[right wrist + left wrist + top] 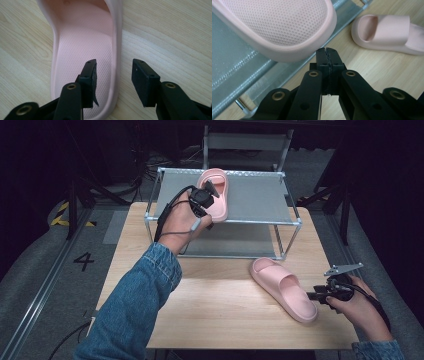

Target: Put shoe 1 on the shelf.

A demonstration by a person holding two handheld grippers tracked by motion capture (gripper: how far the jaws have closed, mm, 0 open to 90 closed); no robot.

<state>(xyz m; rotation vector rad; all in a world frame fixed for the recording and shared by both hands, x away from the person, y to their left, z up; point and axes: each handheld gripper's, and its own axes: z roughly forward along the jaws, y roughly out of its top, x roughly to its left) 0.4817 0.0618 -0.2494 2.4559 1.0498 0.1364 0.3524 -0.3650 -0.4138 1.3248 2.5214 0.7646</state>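
On the table, slipper (283, 288) lies diagonally, heel toward right gripper (316, 296)

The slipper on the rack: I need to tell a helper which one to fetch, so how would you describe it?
Find the metal two-shelf rack at the far edge of the wooden table. On its grey top shelf lies a pink slipper, heel at the front rail, beside the shut left tool. Its twin lies down on the bare tabletop instead.

Left tongs (209, 190) clamped shut and empty; right tongs (311, 296) spread apart.
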